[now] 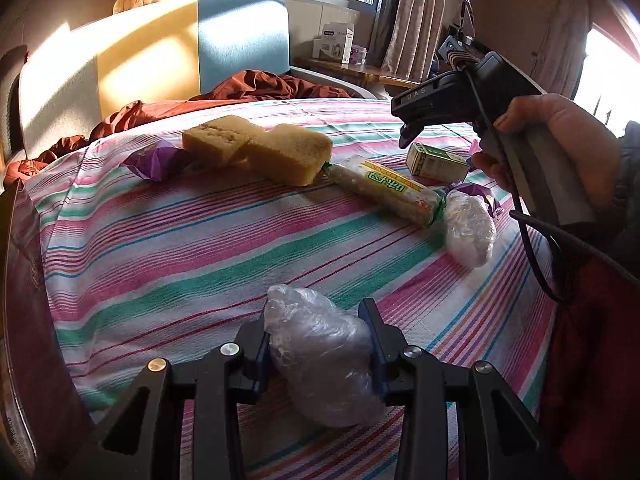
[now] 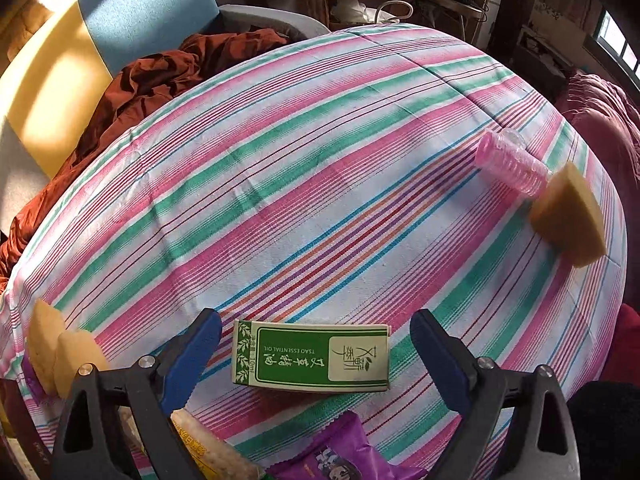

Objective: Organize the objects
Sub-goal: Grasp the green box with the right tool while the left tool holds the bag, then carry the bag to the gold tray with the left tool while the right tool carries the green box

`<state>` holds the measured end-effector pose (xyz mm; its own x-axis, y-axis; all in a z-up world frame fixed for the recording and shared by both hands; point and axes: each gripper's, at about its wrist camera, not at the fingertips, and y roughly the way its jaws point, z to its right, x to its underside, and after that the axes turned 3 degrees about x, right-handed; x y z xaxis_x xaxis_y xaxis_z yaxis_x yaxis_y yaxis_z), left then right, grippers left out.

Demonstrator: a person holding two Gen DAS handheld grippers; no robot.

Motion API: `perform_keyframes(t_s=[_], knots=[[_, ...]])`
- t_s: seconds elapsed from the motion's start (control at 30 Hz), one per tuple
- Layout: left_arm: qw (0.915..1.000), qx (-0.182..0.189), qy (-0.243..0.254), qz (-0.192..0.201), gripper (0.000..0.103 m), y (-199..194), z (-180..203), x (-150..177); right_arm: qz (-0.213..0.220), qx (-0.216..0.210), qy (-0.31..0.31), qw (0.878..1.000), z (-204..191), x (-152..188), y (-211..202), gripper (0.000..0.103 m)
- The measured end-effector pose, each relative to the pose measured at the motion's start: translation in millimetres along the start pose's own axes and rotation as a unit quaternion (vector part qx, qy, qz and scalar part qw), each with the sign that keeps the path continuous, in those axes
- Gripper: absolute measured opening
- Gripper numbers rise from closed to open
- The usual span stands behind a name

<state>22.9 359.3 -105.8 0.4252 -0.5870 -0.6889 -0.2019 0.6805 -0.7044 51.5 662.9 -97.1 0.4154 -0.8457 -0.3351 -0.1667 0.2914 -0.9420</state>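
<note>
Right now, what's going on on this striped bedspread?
A person is sorting small items on the striped bedspread with two handheld grippers. The left gripper is shut on a plastic-wrapped bundle. The right gripper points down over a green and cream essential oil box, which lies flat between its open jaws with a gap on both sides. Sponge blocks, a long snack pack, a second wrapped bundle and a pink ribbed bottle lie loose around them.
</note>
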Motion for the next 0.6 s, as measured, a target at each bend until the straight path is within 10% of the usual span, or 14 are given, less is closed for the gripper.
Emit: perform_keyframes(t_s=[0.6], knots=[[1.0,-0.006,0.007,0.001,0.039,-3.6,1.8,0.2,-0.009,0.013,-0.041,0.999,-9.4,4.7,6.5,0.074]])
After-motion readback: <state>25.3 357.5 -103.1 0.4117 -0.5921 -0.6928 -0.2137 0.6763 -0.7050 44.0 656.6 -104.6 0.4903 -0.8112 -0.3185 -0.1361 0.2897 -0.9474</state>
